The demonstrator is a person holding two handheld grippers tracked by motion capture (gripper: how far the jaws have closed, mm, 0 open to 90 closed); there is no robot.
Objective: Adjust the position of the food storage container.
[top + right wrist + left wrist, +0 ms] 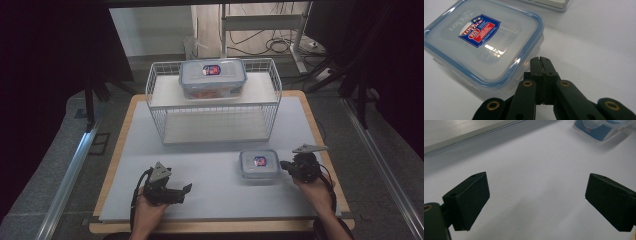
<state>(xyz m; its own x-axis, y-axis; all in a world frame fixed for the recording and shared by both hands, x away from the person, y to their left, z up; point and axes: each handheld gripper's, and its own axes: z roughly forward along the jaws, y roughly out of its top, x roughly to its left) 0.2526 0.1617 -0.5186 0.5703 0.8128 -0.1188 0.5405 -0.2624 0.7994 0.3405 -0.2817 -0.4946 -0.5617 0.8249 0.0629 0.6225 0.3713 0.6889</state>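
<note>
A small clear lidded container [259, 164] with a blue rim and a red-and-blue label sits on the white table top, right of middle. My right gripper [286, 165] lies just to its right. In the right gripper view the jaws are pressed together with nothing between them, and the right gripper [541, 60] has its tips at the edge of the container [481, 42]; I cannot tell whether they touch it. Near the front left, my left gripper [182, 191] is open above bare table. In the left gripper view the left gripper [536, 192] holds nothing, and a corner of the container [599, 130] shows far off.
A white wire rack [215, 107] stands at the back of the table. A larger container [212, 77] of the same kind rests on its upper shelf. The table's wooden edge [112, 160] frames the white surface. Dark curtains hang on both sides.
</note>
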